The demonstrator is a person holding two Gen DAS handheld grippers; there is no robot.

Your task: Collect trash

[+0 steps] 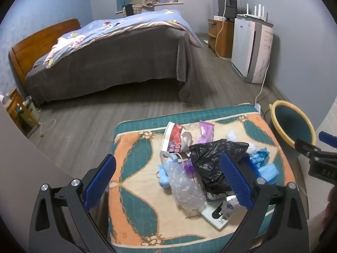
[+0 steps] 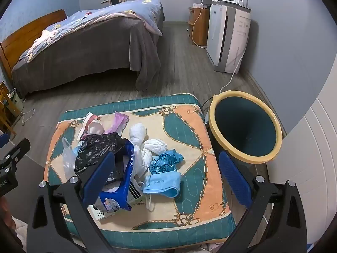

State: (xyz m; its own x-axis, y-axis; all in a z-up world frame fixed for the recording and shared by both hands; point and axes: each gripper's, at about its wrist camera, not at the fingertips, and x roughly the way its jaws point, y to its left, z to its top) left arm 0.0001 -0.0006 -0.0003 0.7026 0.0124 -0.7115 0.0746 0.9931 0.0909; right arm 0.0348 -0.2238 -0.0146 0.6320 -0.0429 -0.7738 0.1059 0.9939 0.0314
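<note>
Left gripper spread wide, empty; black bag and clear plastic lie between its jaws on the cushion. Right gripper equally wide, empty: blue mask between jaws, bin beyond right jaw.

trash | heaped (bags, masks, tissues) | bin beside, tilted
</note>
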